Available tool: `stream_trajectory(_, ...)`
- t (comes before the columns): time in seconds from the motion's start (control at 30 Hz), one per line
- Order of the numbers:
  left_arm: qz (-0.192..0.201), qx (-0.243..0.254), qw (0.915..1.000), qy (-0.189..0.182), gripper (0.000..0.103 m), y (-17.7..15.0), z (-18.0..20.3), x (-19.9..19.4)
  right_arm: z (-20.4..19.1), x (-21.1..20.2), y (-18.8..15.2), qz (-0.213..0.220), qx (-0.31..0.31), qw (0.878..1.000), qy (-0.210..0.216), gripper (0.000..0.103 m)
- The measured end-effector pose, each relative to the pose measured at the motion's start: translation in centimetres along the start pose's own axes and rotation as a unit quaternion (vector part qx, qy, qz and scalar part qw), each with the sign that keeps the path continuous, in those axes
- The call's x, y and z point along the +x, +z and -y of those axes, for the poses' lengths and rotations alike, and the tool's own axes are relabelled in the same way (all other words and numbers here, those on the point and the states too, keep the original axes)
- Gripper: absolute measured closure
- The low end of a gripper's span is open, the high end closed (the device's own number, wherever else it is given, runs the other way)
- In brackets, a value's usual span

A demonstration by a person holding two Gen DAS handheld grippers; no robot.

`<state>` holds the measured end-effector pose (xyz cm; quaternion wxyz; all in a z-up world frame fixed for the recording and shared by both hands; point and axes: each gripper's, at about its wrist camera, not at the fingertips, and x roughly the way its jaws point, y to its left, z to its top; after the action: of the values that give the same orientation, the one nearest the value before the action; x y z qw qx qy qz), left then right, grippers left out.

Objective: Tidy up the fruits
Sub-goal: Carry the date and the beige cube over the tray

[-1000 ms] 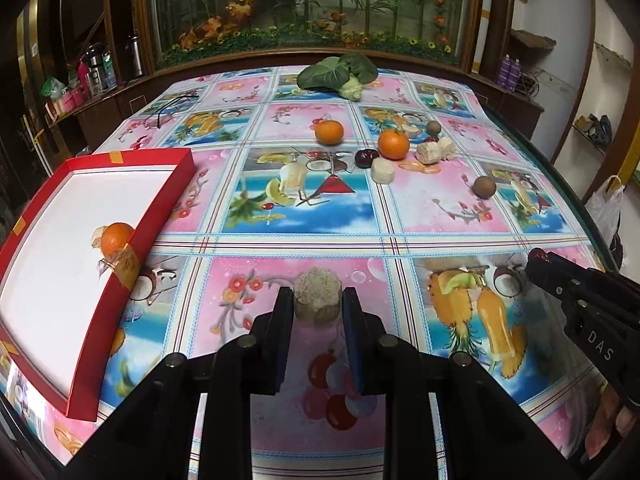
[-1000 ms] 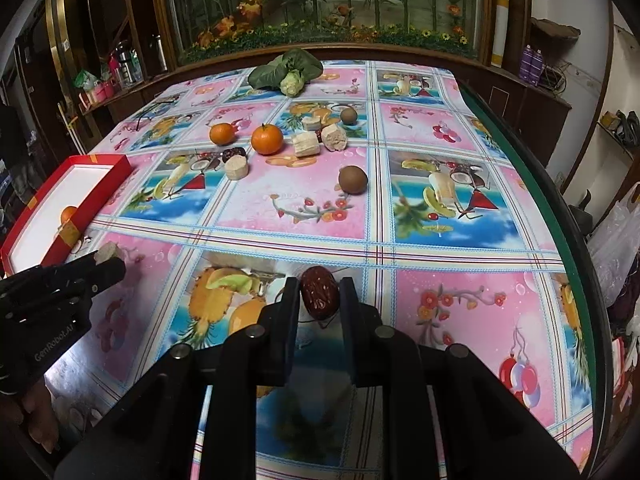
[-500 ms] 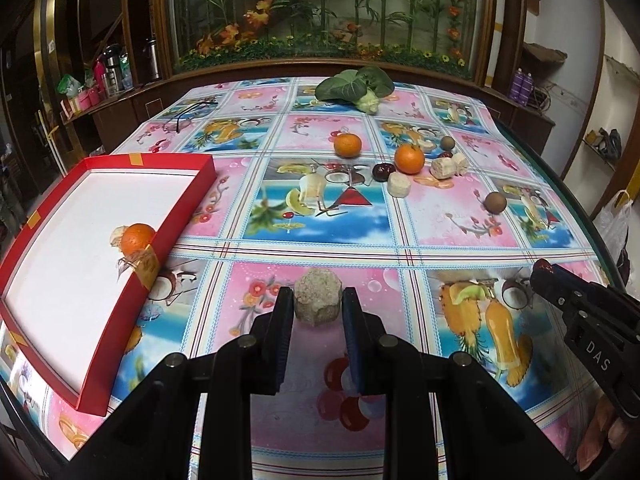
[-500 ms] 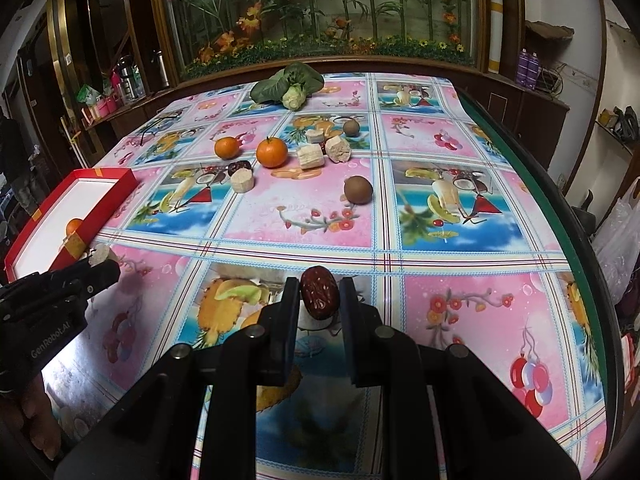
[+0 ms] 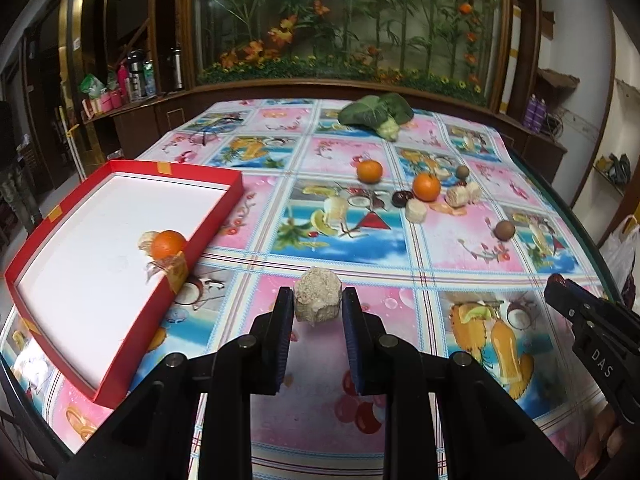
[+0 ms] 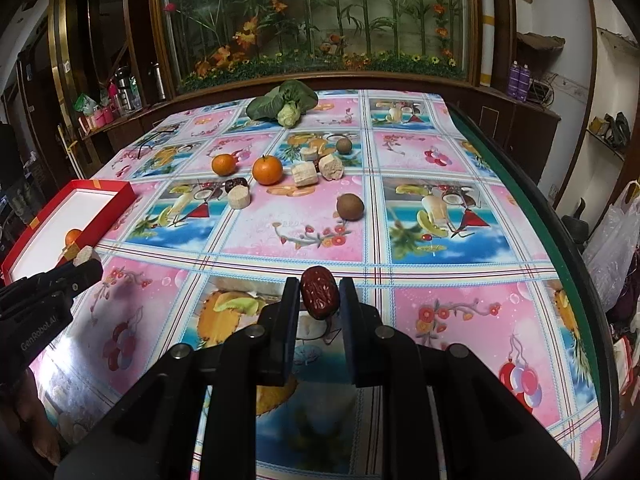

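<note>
My left gripper [image 5: 317, 304] is shut on a pale rough chunk [image 5: 317, 299] and holds it above the table, right of the red box [image 5: 100, 384]. The box holds one orange [image 5: 168, 243]. My right gripper [image 6: 319, 298] is shut on a dark red date [image 6: 320, 291] above the table's near middle. In the right wrist view the left gripper [image 6: 60, 280] shows at the left edge with the chunk [image 6: 86, 255]. Two oranges [image 6: 267, 169], two brown round fruits [image 6: 350, 207] and several pale chunks [image 6: 239, 197] lie farther back.
A leafy green vegetable [image 6: 285, 105] lies at the table's far end. The table [image 6: 440, 312] has a colourful fruit-print cover and a dark rim on the right. A wooden cabinet with a plant display stands behind. A plastic bag [image 6: 612, 236] hangs at the right.
Both grippers have lifted and drawn back a little with their loads still held. The left gripper's view has swung slightly left, showing more of the red box.
</note>
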<state>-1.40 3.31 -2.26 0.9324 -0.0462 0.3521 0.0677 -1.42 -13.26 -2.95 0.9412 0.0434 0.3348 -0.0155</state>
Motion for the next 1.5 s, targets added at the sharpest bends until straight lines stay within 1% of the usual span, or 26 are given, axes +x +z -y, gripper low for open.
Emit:
stream_trajectory(0.13, 0.009, 0.002, 0.9999, 0.01, 0.08, 0.0, 0.0, -0.2, 0.0, 0.0, 0.0, 0.003, 0.0, 1.0, -0.003, 0.082)
stream_trajectory(0.3, 0.018, 0.024, 0.9993, 0.02, 0.08, 0.0, 0.8, -0.4, 0.1, -0.1, 0.0, 0.004, 0.001, 1.0, -0.007, 0.082)
stream_trajectory(0.4, 0.029, 0.033, 0.9985, 0.033, 0.08, -0.1, 1.3, -0.8, 0.1, -0.2, 0.0, 0.008, 0.002, 1.0, -0.012, 0.082)
stream_trajectory(0.57, 0.038, 0.047, 0.997, 0.049, 0.08, -0.2, 1.8, -1.1, 0.2, 0.3, -0.1, -0.005, 0.002, 1.0, -0.007, 0.082)
stream_trajectory(0.73, 0.034, 0.047, 0.9972, 0.046, 0.08, -0.1, 1.7, -1.0, 0.1, 0.1, -0.1, 0.002, 0.002, 1.0, -0.01, 0.082)
stream_trajectory(0.9, 0.052, 0.041, 0.997, 0.041, 0.08, -0.3, 1.5, -1.9, 0.1, 0.3, 0.0, 0.002, 0.001, 1.0, -0.009, 0.082)
stream_trajectory(1.0, 0.051, 0.04, 0.9971, 0.039, 0.08, -0.5, 1.2, -2.1, -0.3, 0.1, 0.0, 0.006, -0.009, 1.0, -0.018, 0.082)
stream_trajectory(1.07, 0.046, 0.028, 0.9979, 0.035, 0.08, -0.4, 0.1, -2.6, -1.0, -0.2, 0.0, 0.009, -0.02, 1.0, -0.022, 0.082)
stream_trajectory(1.2, 0.049, 0.002, 0.9977, 0.048, 0.08, 0.1, -2.9, -3.6, -3.1, -0.7, 0.2, 0.006, -0.036, 0.999, 0.004, 0.082)
stream_trajectory(1.33, 0.052, -0.034, 0.9949, 0.08, 0.08, 0.8, -7.3, -4.6, -6.2, -0.4, 1.3, 0.004, -0.056, 0.997, 0.047, 0.081)
stream_trajectory(1.43, 0.054, -0.065, 0.9899, 0.114, 0.08, 1.2, -11.0, -4.9, -9.5, -0.1, 2.4, 0.004, -0.08, 0.993, 0.088, 0.081)
stream_trajectory(1.5, 0.046, -0.08, 0.9863, 0.137, 0.08, 1.5, -13.2, -4.5, -12.0, 0.3, 3.3, 0.004, -0.097, 0.988, 0.118, 0.081)
